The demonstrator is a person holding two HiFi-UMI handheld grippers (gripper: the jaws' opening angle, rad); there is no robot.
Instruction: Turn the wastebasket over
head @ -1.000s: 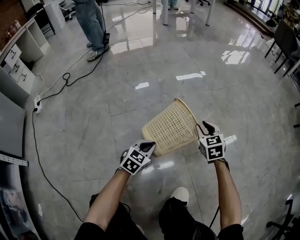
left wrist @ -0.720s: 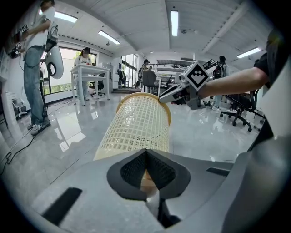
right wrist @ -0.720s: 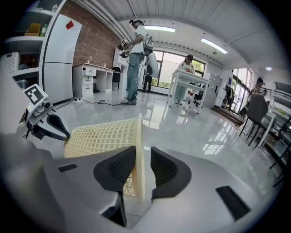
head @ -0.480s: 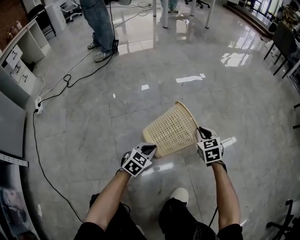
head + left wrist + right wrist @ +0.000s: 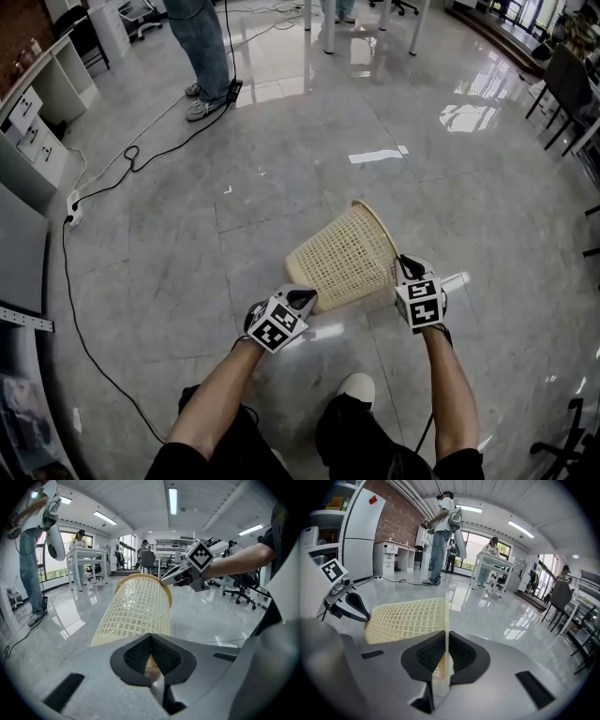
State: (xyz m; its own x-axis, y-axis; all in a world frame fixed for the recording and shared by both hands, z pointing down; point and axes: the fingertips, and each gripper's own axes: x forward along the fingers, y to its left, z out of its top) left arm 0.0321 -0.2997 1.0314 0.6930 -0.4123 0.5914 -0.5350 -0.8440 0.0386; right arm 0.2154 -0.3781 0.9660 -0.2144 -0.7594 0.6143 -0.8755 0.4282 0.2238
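Note:
A cream mesh wastebasket (image 5: 342, 258) lies on its side on the glossy grey floor, its open rim toward the upper right. My left gripper (image 5: 302, 298) is shut on the edge of its base; the left gripper view shows the basket (image 5: 136, 611) running away from the pinched pads. At the rim's near side, my right gripper (image 5: 405, 267) has just been closing, with the thin rim (image 5: 446, 620) now pressed between its pads. The right gripper view also shows the mesh wall (image 5: 408, 616) and the left gripper (image 5: 363, 616) at the far end.
A person in jeans (image 5: 202, 47) stands at the back left beside a black cable (image 5: 122, 164) that runs to a power strip (image 5: 75, 211). White shelving (image 5: 37, 112) lines the left. Table legs (image 5: 328, 23) and dark chairs (image 5: 567, 80) stand farther off. My own shoe (image 5: 361, 389) is below the basket.
The right gripper has drawn in onto the basket's rim and its jaws have closed on it. The left gripper and basket have barely shifted. The standing person has stepped slightly to the right.

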